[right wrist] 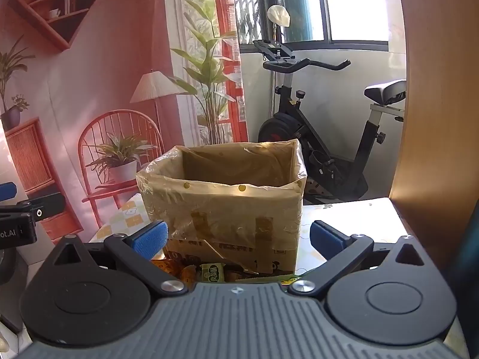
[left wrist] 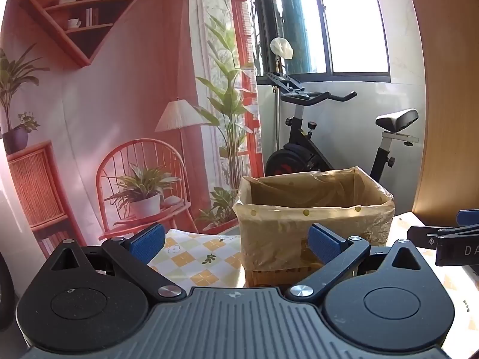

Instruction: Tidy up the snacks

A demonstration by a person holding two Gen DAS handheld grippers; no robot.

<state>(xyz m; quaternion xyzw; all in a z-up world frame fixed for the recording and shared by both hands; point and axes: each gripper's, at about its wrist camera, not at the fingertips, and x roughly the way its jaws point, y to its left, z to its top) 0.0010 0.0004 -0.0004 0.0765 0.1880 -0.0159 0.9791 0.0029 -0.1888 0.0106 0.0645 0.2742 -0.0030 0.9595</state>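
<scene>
Here, upright lined cardboard box [right wrist: 227, 209] mouth up, snack packets [right wrist: 211, 272] at base, both jaws apart

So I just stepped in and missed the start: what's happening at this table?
A person holds two grippers, both open and empty, facing a cardboard box lined with a plastic bag. The left gripper and right gripper hover just in front of it. A few wrapped snacks lie on the checked tablecloth at the foot of the box, below the right gripper. Nothing is gripped yet, and whether the box holds anything can't be seen.
</scene>
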